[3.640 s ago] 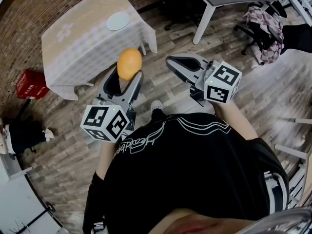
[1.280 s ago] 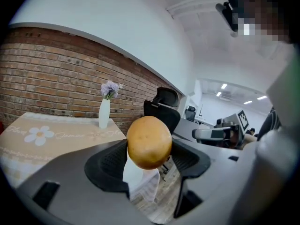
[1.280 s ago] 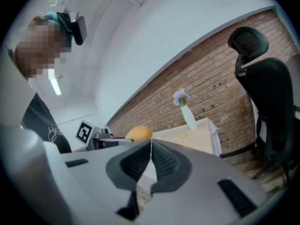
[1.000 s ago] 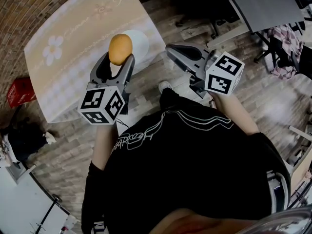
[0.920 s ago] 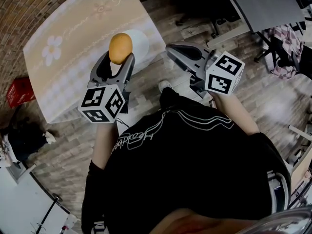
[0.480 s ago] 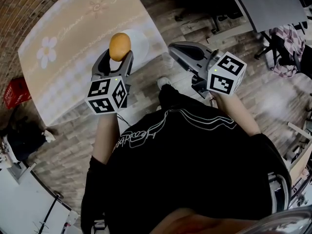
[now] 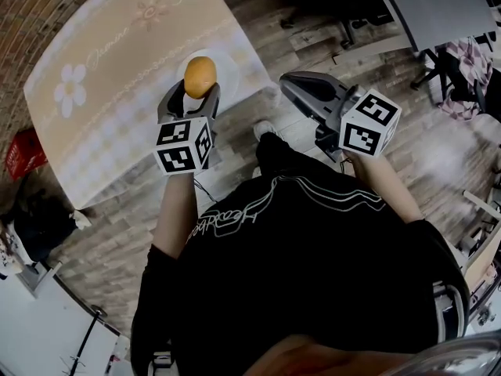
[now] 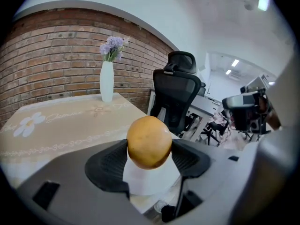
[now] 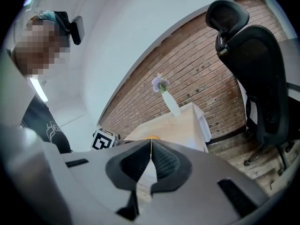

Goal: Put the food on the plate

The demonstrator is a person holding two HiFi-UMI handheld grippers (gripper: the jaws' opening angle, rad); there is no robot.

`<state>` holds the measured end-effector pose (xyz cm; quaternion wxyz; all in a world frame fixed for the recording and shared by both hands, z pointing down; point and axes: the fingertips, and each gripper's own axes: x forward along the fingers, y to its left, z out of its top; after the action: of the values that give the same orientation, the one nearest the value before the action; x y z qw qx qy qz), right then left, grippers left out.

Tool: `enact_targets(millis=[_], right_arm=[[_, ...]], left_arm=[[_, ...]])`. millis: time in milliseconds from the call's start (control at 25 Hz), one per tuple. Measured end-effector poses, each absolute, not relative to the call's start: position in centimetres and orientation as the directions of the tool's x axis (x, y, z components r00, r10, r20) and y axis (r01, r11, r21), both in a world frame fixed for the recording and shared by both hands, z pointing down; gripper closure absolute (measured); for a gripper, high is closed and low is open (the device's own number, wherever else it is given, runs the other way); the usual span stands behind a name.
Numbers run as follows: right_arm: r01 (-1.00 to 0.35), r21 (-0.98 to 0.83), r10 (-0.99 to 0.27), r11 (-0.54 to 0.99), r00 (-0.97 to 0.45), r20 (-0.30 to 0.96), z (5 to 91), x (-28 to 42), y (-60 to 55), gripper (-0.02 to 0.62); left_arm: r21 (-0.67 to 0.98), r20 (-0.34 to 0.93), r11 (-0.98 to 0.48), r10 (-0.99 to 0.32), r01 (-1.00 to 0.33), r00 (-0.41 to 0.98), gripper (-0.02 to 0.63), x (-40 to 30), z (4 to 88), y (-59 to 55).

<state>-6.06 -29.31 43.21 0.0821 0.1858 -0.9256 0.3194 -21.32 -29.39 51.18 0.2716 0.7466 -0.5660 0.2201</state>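
My left gripper is shut on an orange fruit, held between its two dark pads. In the left gripper view the orange hangs directly above a white plate, which lies near the table's near corner. In the head view the plate shows just behind and right of the fruit. My right gripper is shut with nothing in it, off the table's right side above the floor; its pads meet along one line.
The table carries a beige cloth with flower prints. A white vase of purple flowers stands at its far edge. A black office chair stands beyond the table's right side, with desks and more chairs behind it.
The left gripper has carried the orange forward from over the floor to over the plate on the table. The right gripper has stayed shut at the right.
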Motion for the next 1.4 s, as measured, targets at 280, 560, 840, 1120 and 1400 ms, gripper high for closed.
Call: enact_targets(millis=[280,560,840,1120,1400], right_arm=[[-0.413,-0.567,-0.299,0.713,-0.910,0.286,44.1,-5.5,-29.5,0.598],[-0.417,-0.578,-0.295,0.701,-0.908,0.297,44.8,-5.3,-29.3,0.598],[-0.418,-0.578,-0.291,0.701,-0.908,0.303,45.1,-5.4,-29.0,0.598],[-0.414,-0.577,-0.277,0.704,-0.908,0.313,45.2,-5.4,-28.3,0.598],[-0.397,-0.569,-0.265,0.721,-0.916,0.302,44.7,-5.7,-26.8,0.598]], left_arm=[[0.127,0.666,-0.219,-0.704,-0.967,0.247,0.314,-21.5,53.6,-29.6],[0.094,0.671,-0.230,-0.704,-0.969,0.232,0.314,-21.5,54.7,-29.6],[0.073,0.659,-0.243,-0.716,-0.967,0.230,0.314,-21.3,55.0,-29.7],[0.069,0.648,-0.233,-0.729,-0.970,0.222,0.301,-21.2,54.7,-29.6],[0.087,0.616,-0.237,-0.750,-0.968,0.239,0.291,-21.2,52.4,-28.3]])
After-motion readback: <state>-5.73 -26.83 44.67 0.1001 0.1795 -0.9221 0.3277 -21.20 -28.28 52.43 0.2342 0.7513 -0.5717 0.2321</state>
